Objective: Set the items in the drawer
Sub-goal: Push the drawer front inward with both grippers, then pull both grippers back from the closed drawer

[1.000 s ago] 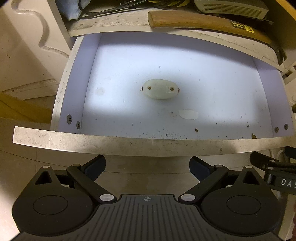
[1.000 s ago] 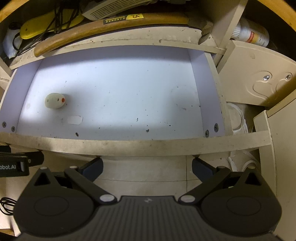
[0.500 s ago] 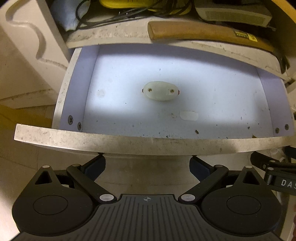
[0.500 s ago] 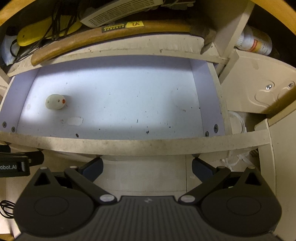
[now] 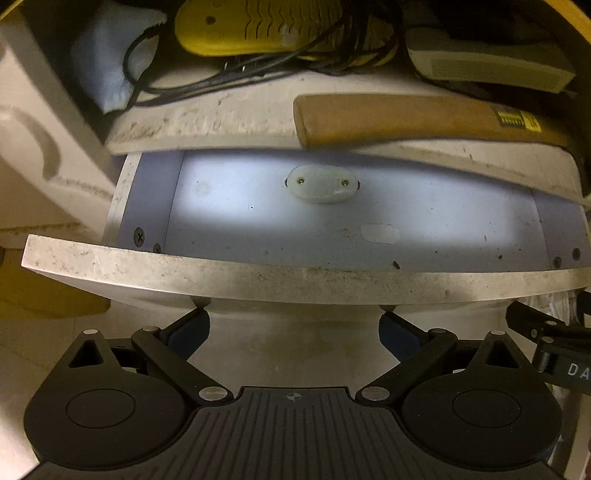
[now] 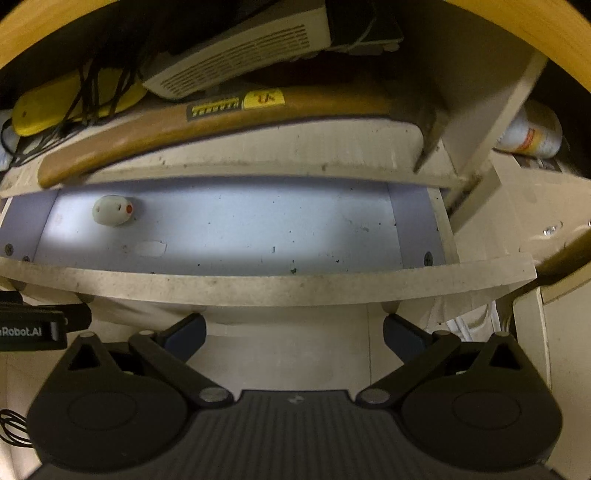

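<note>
A white drawer with a pale violet floor stands partly open under a shelf; it also shows in the right wrist view. A small white oval plastic piece with two screws lies inside near the back, and shows at the drawer's left in the right wrist view. My left gripper is open and empty, its fingertips against the drawer front. My right gripper is open and empty, also at the drawer front.
On the shelf above lie a wooden-handled hammer, a yellow tool with black cables, a grey device and a blue cloth. A white bottle lies in the right compartment. A cabinet door stands at left.
The drawer has slid inward under the shelf; much less of its floor shows. Both grippers moved forward with the drawer front, staying open.
</note>
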`<control>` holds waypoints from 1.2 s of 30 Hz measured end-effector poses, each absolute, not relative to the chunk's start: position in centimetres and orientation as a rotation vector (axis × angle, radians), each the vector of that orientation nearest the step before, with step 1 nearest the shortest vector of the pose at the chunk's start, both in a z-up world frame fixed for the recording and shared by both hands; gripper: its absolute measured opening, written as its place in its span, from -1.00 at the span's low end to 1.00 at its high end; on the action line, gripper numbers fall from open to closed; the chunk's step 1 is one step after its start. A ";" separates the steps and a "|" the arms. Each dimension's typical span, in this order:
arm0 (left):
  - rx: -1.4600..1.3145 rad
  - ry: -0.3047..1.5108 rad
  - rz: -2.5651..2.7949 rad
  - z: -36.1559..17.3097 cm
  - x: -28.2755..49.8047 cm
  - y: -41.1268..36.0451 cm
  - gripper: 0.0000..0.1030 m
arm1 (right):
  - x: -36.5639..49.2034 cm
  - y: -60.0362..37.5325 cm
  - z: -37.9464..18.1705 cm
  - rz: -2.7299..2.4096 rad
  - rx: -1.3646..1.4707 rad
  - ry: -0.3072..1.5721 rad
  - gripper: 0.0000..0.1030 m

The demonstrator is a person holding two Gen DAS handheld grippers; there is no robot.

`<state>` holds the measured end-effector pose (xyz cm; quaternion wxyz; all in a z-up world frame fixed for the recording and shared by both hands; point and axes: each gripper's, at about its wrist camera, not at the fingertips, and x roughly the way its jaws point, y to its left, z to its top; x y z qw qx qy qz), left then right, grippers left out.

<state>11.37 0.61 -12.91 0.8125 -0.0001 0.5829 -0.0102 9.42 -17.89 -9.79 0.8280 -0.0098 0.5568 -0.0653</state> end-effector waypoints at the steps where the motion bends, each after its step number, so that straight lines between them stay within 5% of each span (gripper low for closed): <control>1: -0.004 1.243 -0.020 -12.9 11.6 0.7 0.97 | 9.7 -17.9 -9.8 -0.139 -0.022 1.179 0.99; 36: -0.014 1.233 -0.023 -14.6 15.9 1.1 1.00 | 13.3 -17.8 -9.5 -0.155 -0.035 1.128 0.99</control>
